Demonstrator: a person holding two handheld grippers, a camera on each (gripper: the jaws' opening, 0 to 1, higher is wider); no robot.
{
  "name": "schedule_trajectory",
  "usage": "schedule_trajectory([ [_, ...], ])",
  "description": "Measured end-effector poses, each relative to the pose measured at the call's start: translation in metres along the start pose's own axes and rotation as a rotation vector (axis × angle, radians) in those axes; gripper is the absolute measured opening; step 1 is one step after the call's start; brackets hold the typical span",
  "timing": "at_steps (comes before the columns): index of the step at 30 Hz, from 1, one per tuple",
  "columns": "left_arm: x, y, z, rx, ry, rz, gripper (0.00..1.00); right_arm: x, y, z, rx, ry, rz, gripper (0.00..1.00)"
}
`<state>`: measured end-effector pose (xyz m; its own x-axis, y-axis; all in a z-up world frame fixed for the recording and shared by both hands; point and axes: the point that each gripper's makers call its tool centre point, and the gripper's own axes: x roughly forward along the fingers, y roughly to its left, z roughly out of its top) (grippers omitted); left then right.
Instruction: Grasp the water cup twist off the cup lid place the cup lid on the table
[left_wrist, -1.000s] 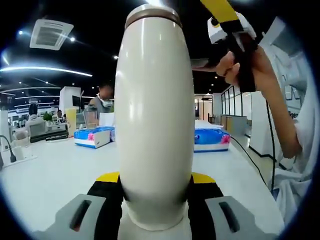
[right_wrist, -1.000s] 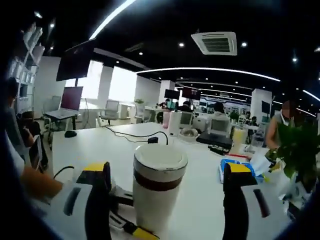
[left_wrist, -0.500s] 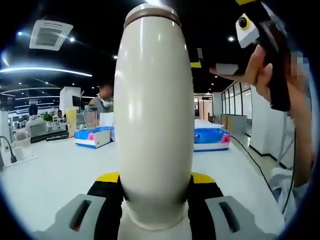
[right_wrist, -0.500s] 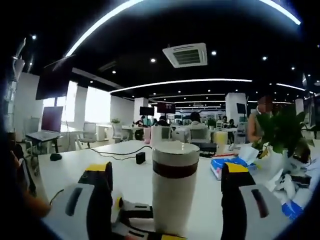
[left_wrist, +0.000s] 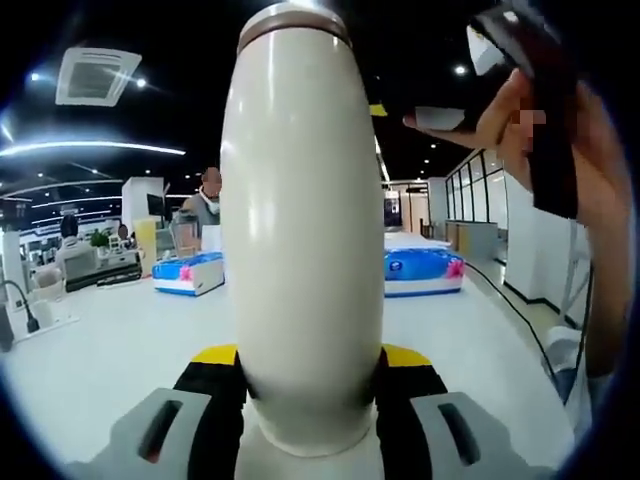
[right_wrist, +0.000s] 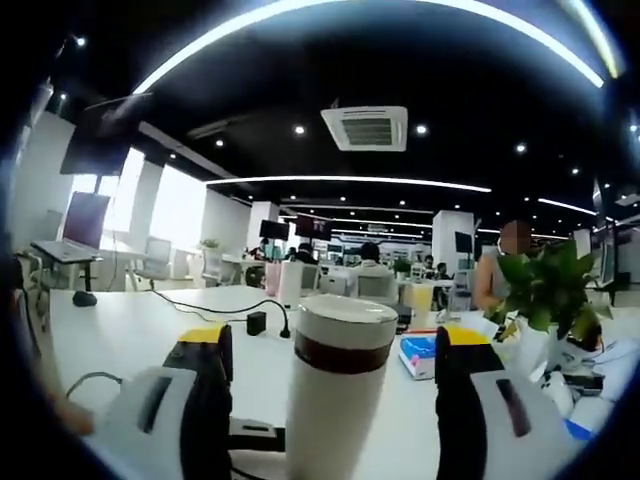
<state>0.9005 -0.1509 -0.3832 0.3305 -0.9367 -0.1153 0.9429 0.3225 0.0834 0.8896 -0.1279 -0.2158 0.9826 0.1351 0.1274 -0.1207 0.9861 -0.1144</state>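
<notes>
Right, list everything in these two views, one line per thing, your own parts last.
Water cup: one, cream, brown band under its lid, upright between the left tool's jaws.
Cup lid: one, pale, on the cup.
Table: one, white, under the cup.
Tissue packs: two, blue with pink, on the table behind the cup.
Plant: one, green, right side of the right gripper view.
Black cable: one, on the table.
Ceiling vent: one, white.
Left tool: black and yellow, shut on the cup.
Right tool: open, jaws either side of the lid.
Hand: one, holding the right tool.
</notes>
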Motion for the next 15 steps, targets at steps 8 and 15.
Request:
schedule_trajectory([
  [8, 0.000, 0.000, -0.001, 0.001, 0.002, -0.002, 0.52, 0.011, 0.005, 0.001, 0.012, -0.050, 0.024, 0.76],
  [15, 0.000, -0.001, -0.002, -0.002, 0.003, -0.004, 0.52, 0.008, -0.006, 0.007, 0.012, -0.095, 0.005, 0.65],
])
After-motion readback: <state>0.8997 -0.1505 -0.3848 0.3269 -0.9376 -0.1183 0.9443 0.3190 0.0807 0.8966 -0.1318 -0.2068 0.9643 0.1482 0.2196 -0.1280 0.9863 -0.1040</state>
